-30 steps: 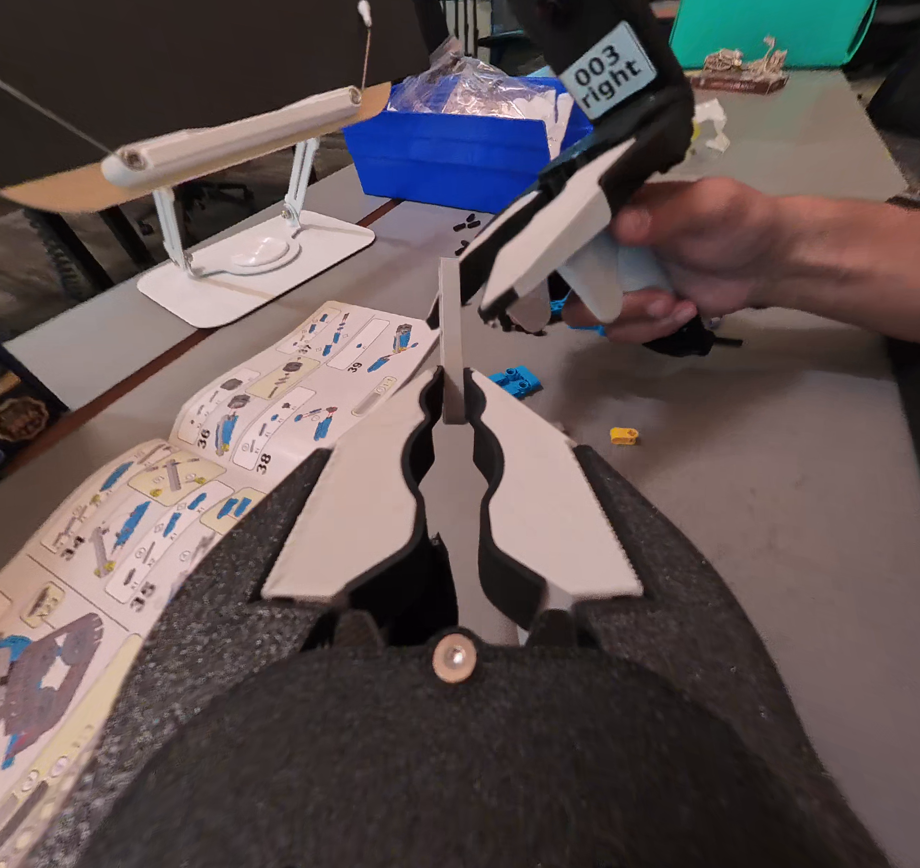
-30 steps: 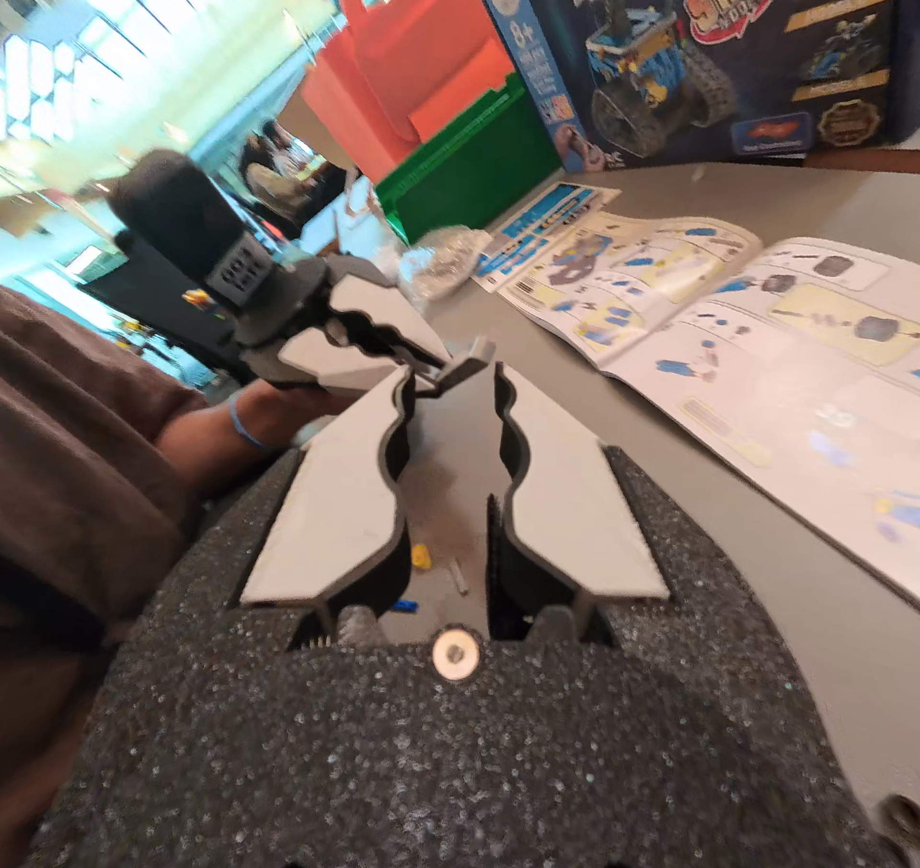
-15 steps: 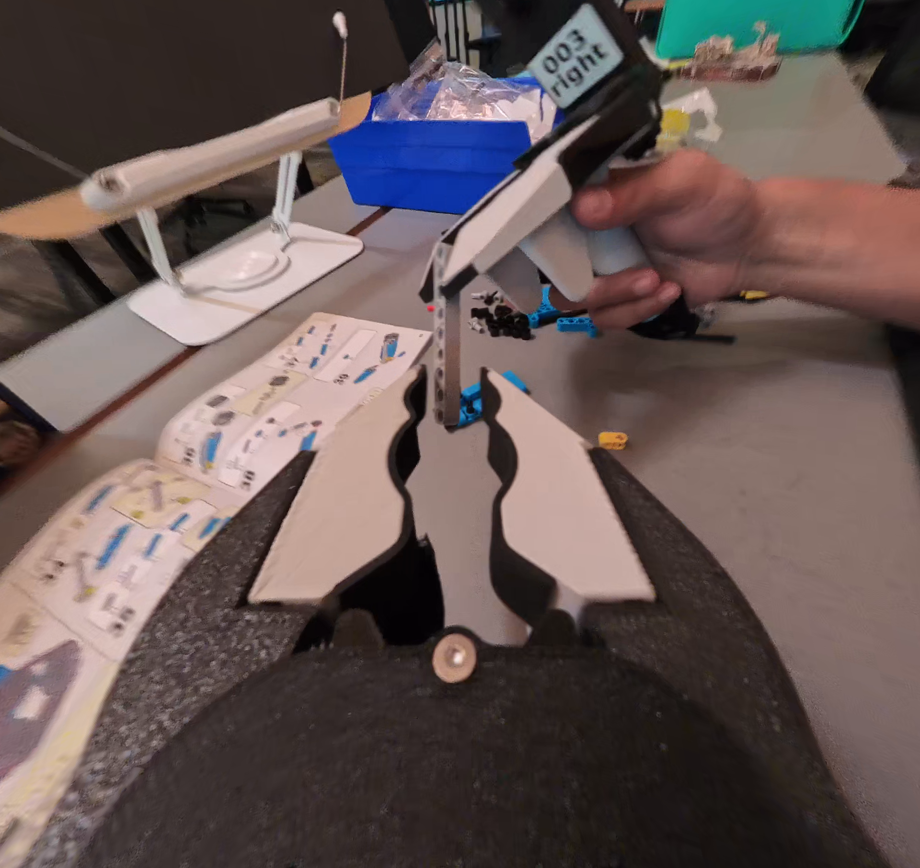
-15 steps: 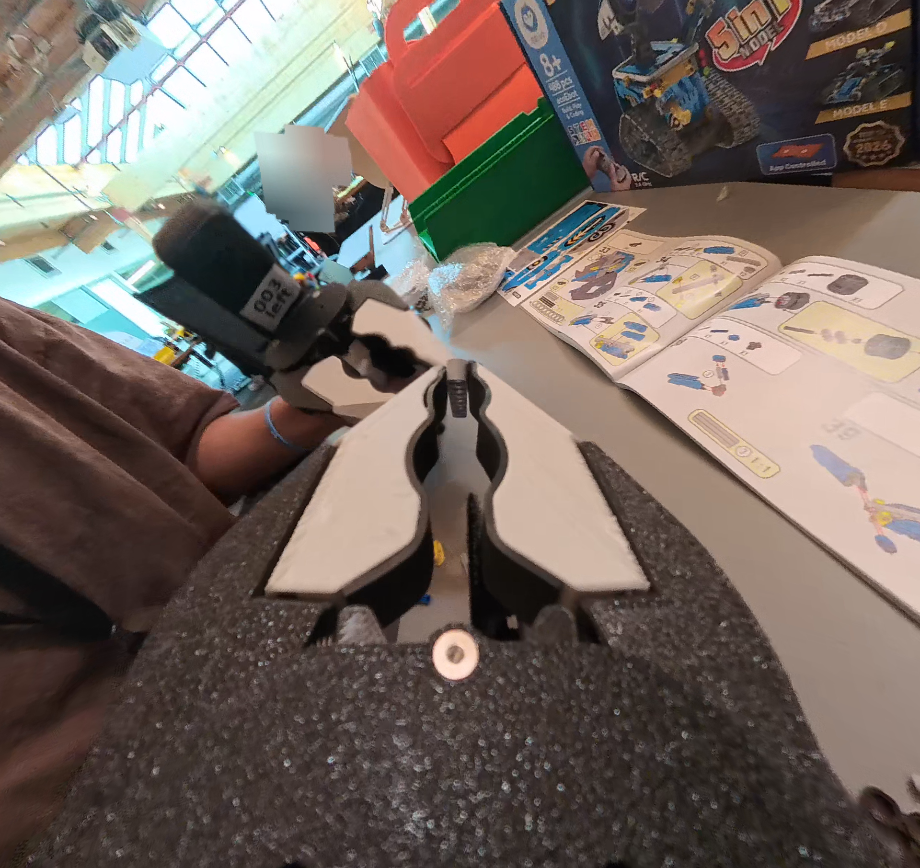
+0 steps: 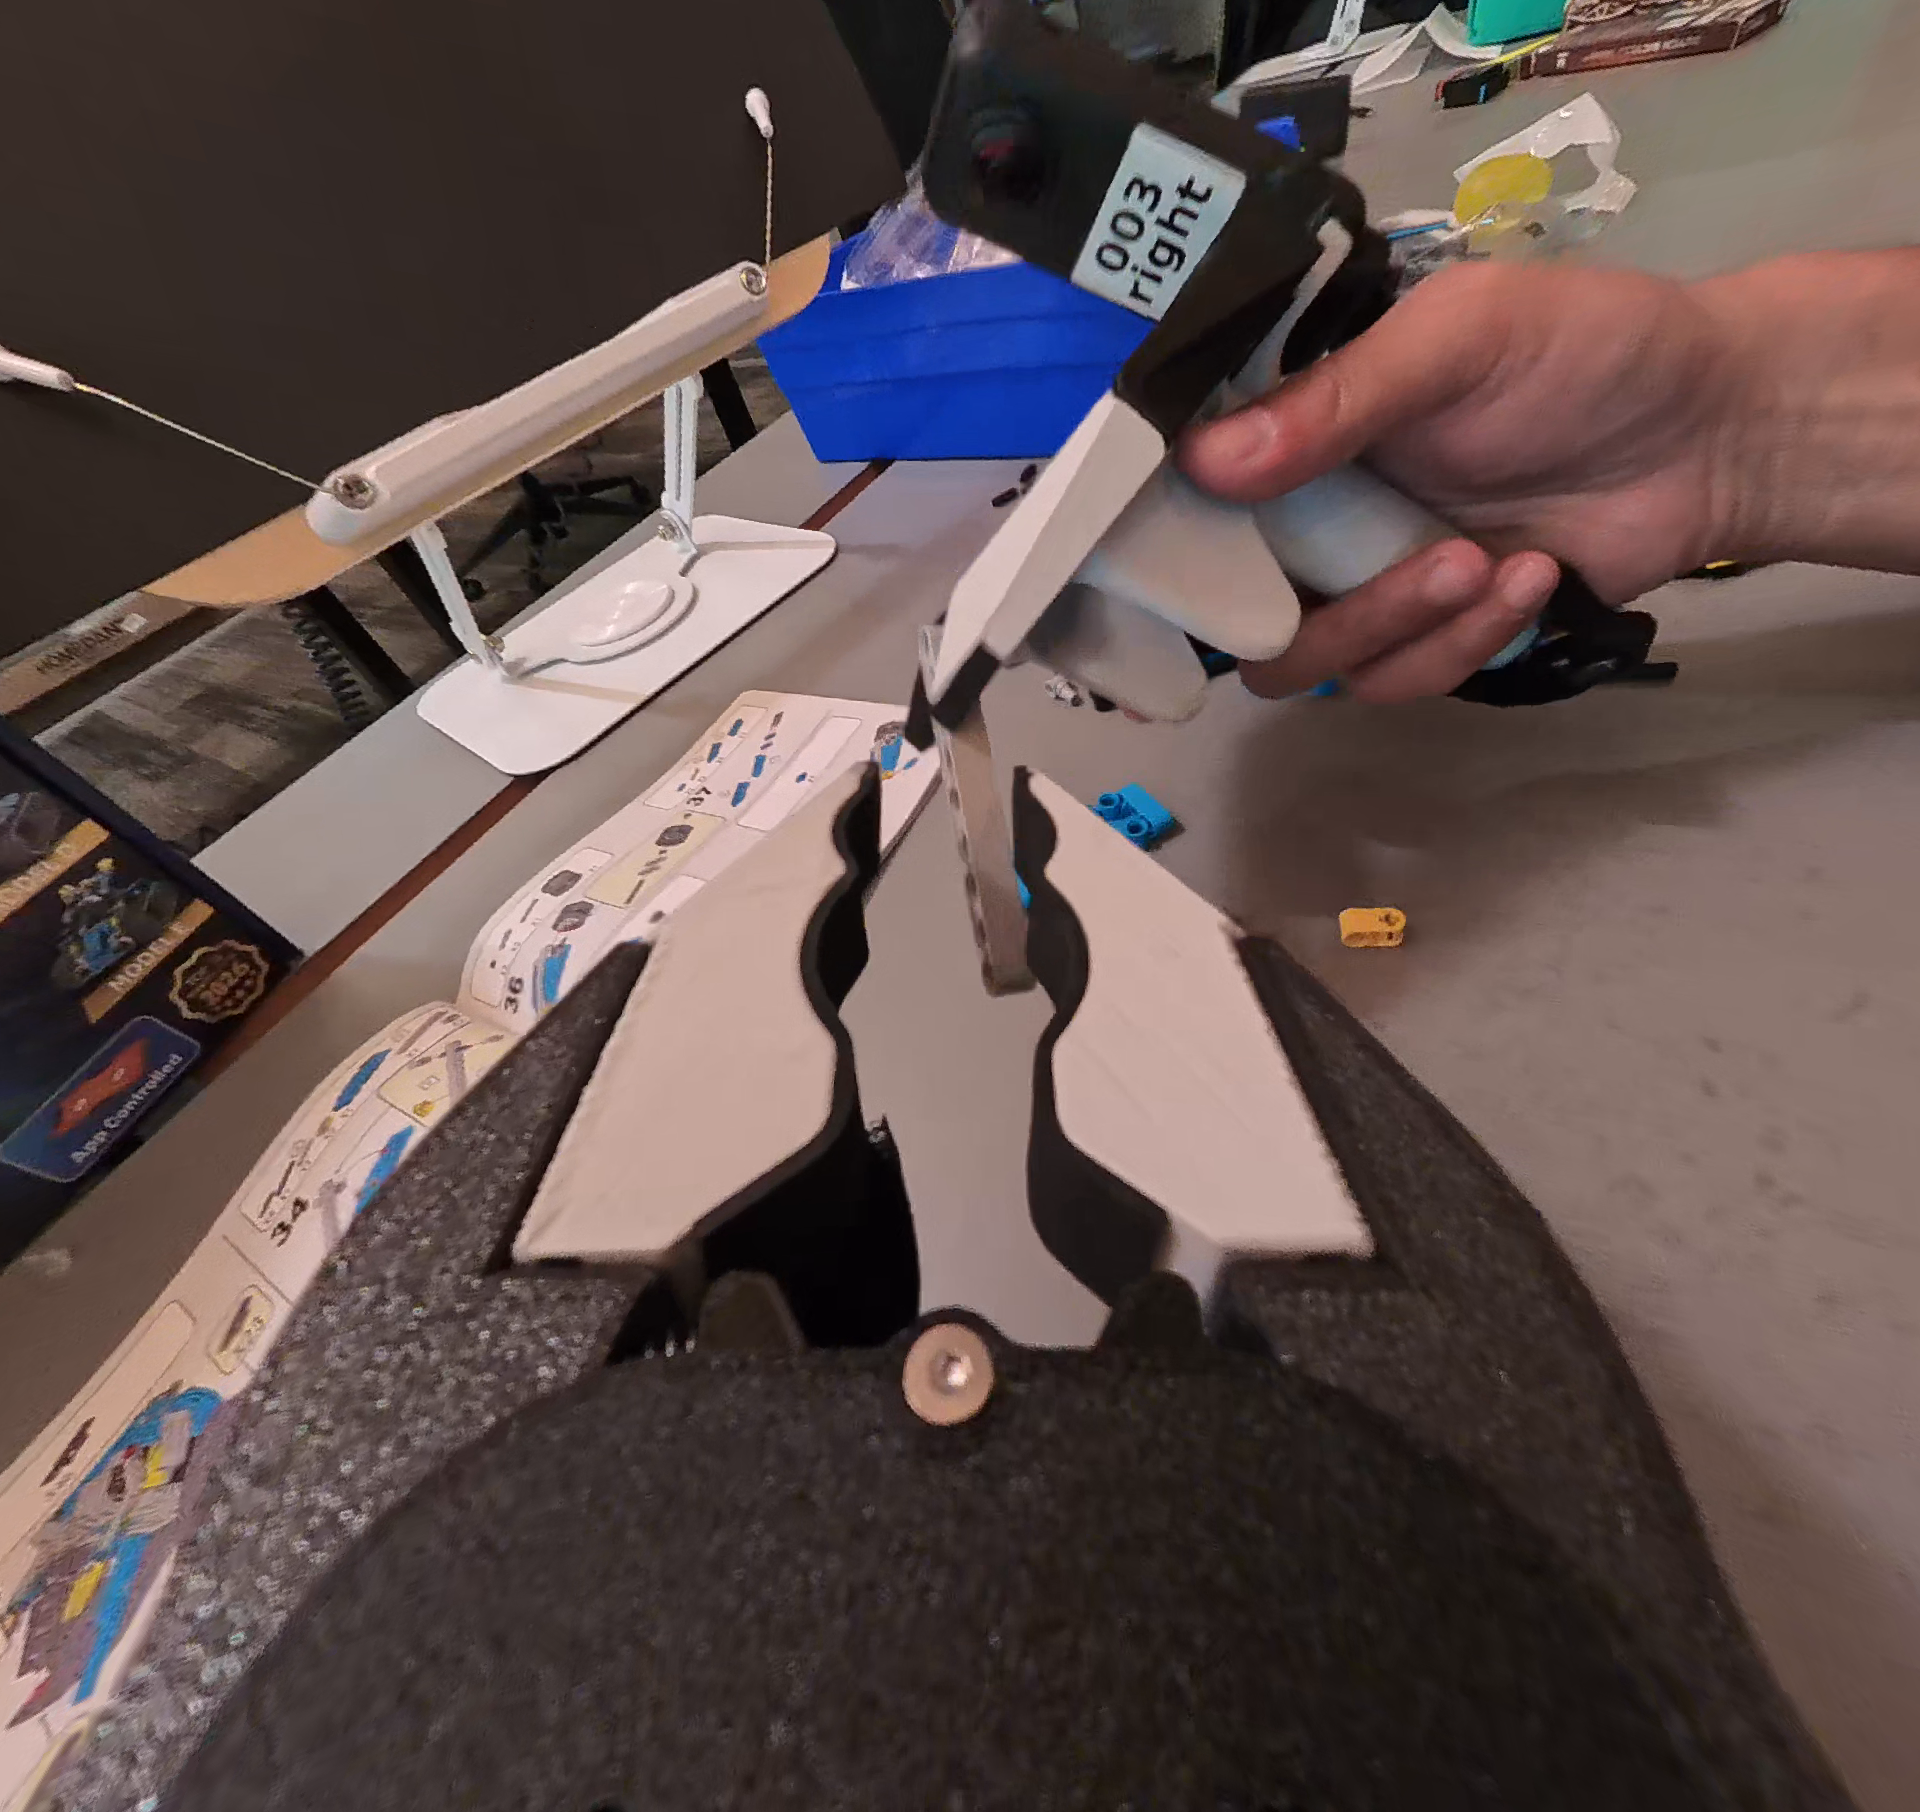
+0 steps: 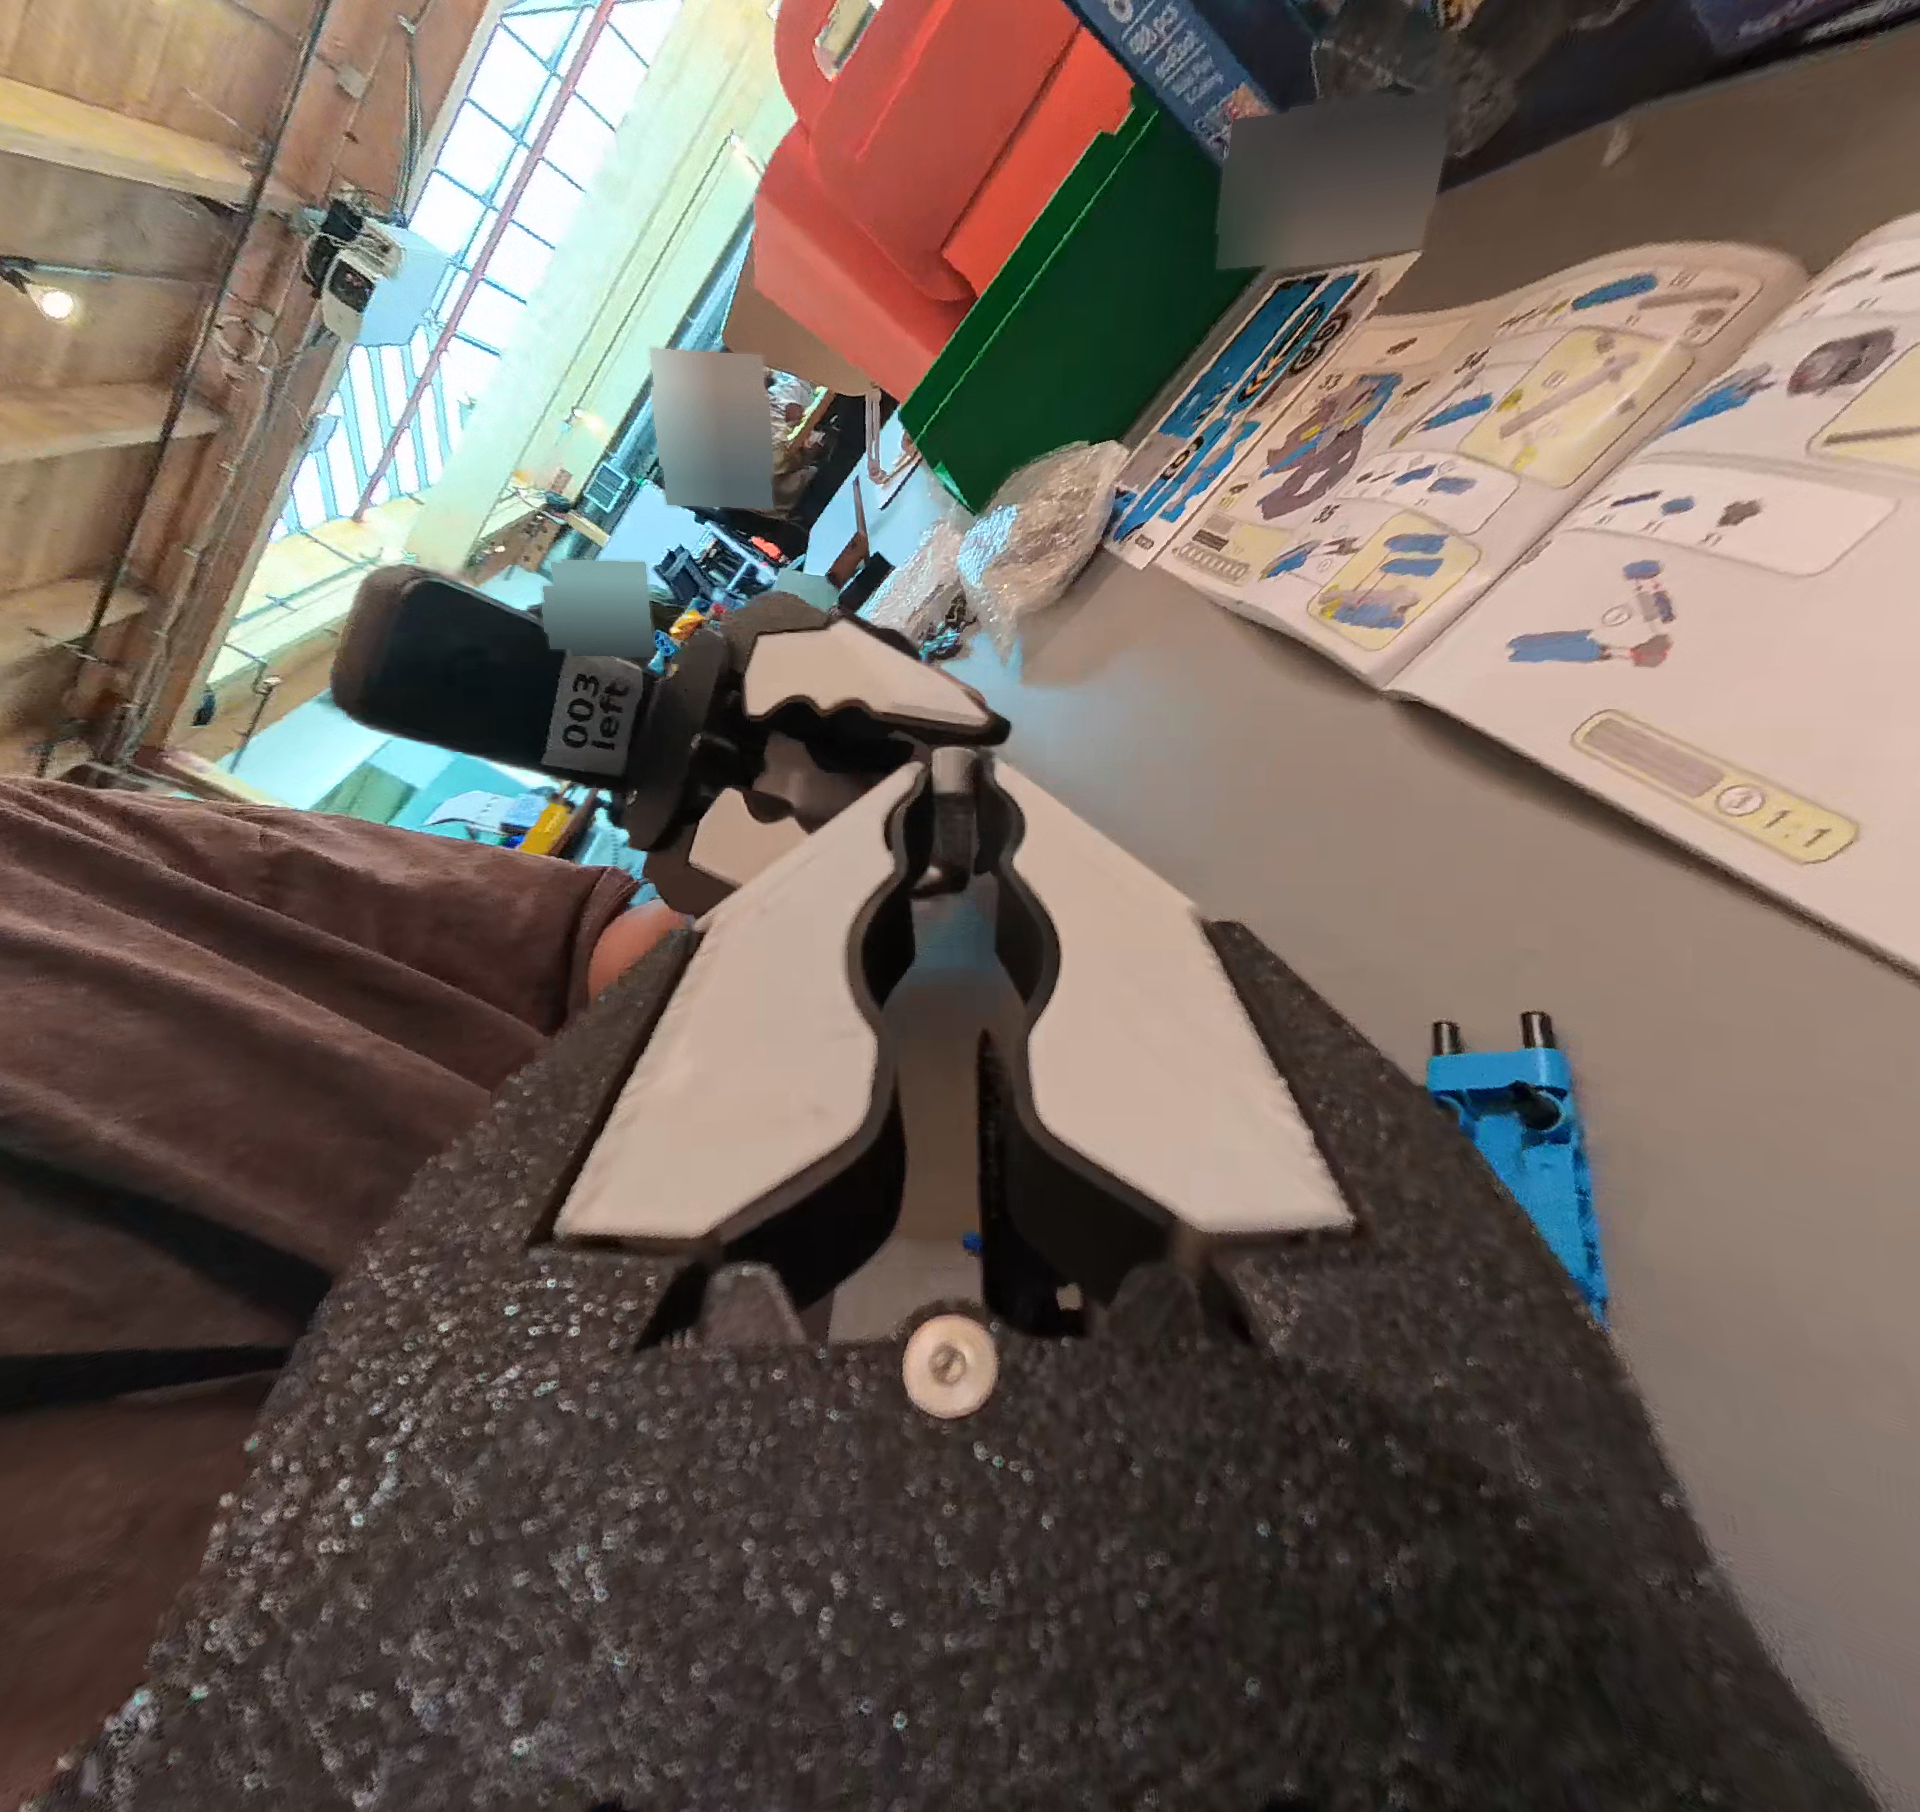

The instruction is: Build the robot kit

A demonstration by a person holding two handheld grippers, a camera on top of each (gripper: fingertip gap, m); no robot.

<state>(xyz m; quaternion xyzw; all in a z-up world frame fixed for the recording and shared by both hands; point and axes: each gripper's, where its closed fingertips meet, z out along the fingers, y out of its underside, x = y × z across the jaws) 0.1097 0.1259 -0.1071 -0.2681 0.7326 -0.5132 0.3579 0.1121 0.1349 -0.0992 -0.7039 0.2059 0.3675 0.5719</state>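
- Here, in the left wrist view, the right gripper [image 5: 940, 713] comes in from the upper right of the frame, held in a hand [image 5: 1538, 474], and its tips pinch the top end of a grey holed beam [image 5: 982, 869].
- The beam hangs down, tilted, into the middle of the frame, its lower end between the fingers of the left gripper [image 5: 945, 796].
- The left gripper's fingers are spread; the beam lies close against the right-hand finger [image 5: 1132, 1014], but whether it touches cannot be told, and a clear gap shows on the other side.
- In the right wrist view the right gripper [image 6: 951, 786] is pressed onto the same beam [image 6: 951, 817] at centre frame, with the left gripper [image 6: 997, 723] just above and left of it.
- Around them: an open instruction booklet [image 5: 582, 941] at left, a small blue brick [image 5: 1132, 815] and a yellow connector [image 5: 1371, 924] on the grey table [image 5: 1558, 1087] at right, a blue bin [image 5: 935, 370] at the top.
- A blue part with black pins [image 6: 1507, 1118] shows at the right edge of the right wrist view.
- Risk, as I judge it: the beam is gripped only at one end, so a knock from the left gripper's fingers could swivel it or pull it free, dropping it among the loose pieces.
- Motion blur hints at quick handling, which raises that chance.
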